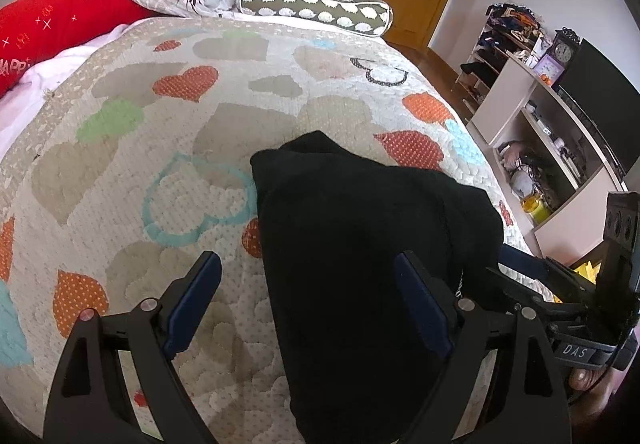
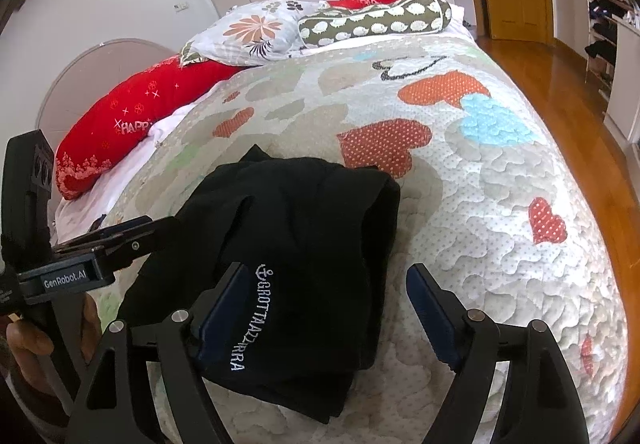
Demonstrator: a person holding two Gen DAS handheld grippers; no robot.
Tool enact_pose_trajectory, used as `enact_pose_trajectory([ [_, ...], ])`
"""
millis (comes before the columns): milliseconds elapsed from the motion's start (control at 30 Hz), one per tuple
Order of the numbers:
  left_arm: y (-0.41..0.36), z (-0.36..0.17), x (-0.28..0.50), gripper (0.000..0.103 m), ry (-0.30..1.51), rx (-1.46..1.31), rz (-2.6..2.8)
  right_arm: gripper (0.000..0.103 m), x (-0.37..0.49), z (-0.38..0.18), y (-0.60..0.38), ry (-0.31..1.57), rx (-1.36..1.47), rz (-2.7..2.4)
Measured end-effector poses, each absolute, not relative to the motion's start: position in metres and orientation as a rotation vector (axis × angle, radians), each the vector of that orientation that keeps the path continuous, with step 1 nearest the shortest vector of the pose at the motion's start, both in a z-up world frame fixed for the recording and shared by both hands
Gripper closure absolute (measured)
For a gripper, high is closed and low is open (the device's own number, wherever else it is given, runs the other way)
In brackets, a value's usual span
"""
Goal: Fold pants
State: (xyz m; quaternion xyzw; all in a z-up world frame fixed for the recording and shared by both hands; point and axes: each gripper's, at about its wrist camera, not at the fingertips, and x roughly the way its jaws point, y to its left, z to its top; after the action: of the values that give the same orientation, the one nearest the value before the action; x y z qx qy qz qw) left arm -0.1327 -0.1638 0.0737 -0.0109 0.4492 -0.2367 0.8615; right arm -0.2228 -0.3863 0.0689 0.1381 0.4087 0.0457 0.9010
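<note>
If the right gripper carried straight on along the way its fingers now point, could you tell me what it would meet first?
Most likely the folded black fabric pants, lying on the heart-patterned quilted bedspread. The right gripper stands open just above their near edge, though depth is hard to judge here.

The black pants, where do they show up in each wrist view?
Left wrist view: black pants lie lower centre-right, reaching bottom edge.
Right wrist view: black pants lie lower centre-left, white lettering showing.
Shared landmark: the green spotted bolster pillow at the bed's far end.
</note>
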Motion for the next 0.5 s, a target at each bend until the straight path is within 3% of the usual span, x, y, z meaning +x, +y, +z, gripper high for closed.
enact_pose_trajectory([
  [500,-0.162,0.054,-0.128,0.013,1.026,-0.101,-0.563,0.02,-0.214,0.052,-0.392,0.89,0.317,0.115],
])
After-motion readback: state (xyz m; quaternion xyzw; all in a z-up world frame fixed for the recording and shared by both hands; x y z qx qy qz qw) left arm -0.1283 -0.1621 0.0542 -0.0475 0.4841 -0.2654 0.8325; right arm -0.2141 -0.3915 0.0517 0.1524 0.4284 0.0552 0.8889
